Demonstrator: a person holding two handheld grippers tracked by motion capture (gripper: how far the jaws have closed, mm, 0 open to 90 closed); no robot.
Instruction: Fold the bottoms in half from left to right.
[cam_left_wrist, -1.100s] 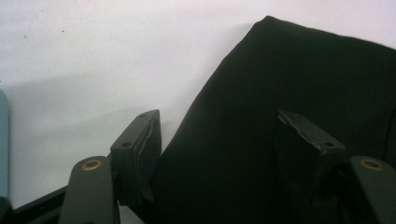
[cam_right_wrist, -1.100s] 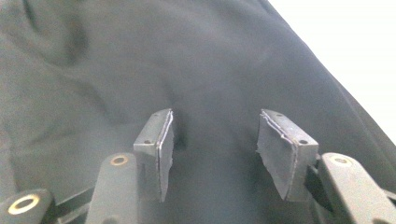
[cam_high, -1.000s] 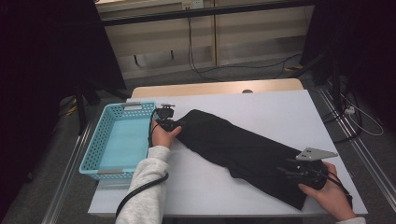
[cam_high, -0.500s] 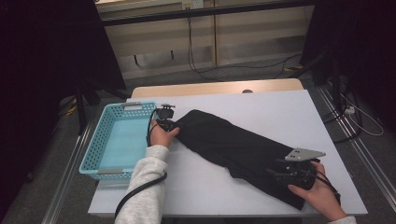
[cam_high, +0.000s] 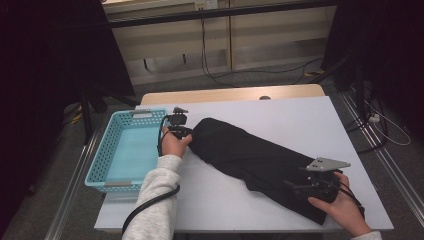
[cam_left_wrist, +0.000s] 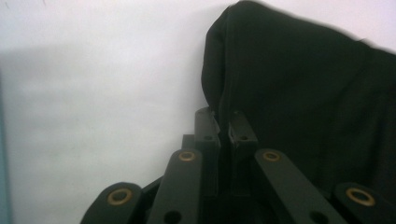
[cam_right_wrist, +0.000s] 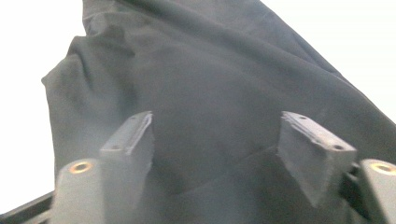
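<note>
White counter: beside the blue basket, left tool pinches the black garment; right tool has just spread over its far end; basketing remains.

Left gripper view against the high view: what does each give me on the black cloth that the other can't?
The left gripper view alone shows the grip up close: the left claw has just closed, its jaws pinching a fold at the edge of the black cloth.

The high view alone shows the layout: the cloth lies diagonally across the white table, the blue basket sits beside its left end, and the right claw is over its other end.

Both show the cloth on the white table, with the left claw at its end.
</note>
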